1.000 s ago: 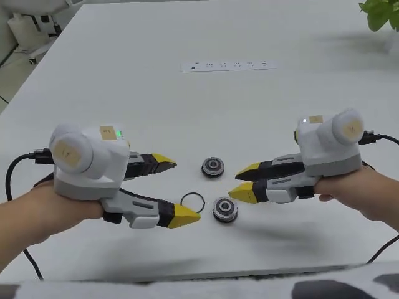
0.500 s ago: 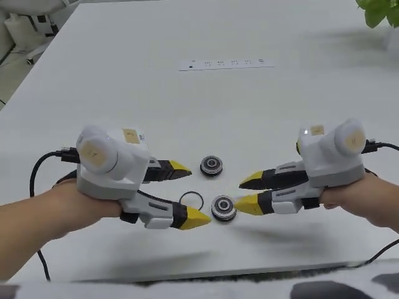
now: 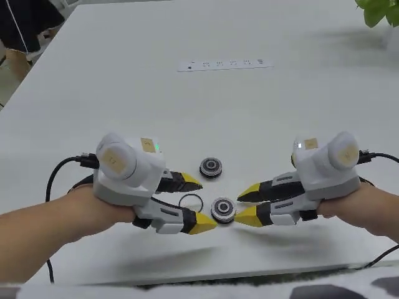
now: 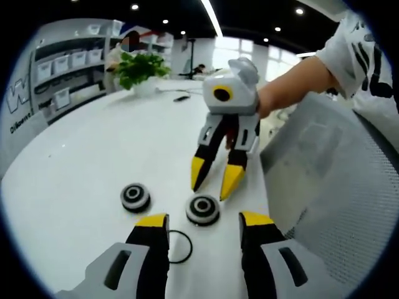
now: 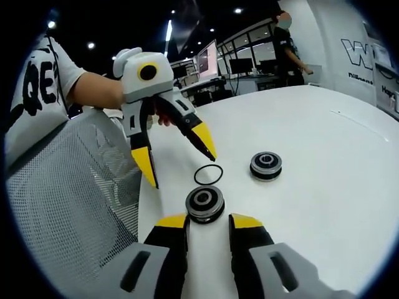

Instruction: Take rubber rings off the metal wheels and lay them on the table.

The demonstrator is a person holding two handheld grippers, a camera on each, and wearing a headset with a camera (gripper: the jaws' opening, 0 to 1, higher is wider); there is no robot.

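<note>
Two metal wheels with black rubber rings lie on the white table (image 3: 124, 93): a near wheel (image 3: 223, 209) and a farther wheel (image 3: 211, 167). A loose rubber ring (image 3: 191, 202) lies flat just left of the near wheel. My left gripper (image 3: 201, 202) is open, its yellow tips straddling the loose ring and reaching the near wheel from the left. My right gripper (image 3: 239, 207) is open and points at the same wheel from the right. In the left gripper view the near wheel (image 4: 202, 209) sits just ahead of the jaws. In the right gripper view that wheel (image 5: 204, 203) lies right at the jaw tips.
A white power strip (image 3: 224, 64) lies far back at mid-table. A green plant (image 3: 377, 12) stands at the far right corner. The table's front edge (image 3: 199, 274) runs close below the grippers. Black cables (image 3: 59, 171) trail from both grippers.
Both grippers have closed in on the near wheel, the left moving right and the right moving left and down. Wheels and loose ring have stayed put.
</note>
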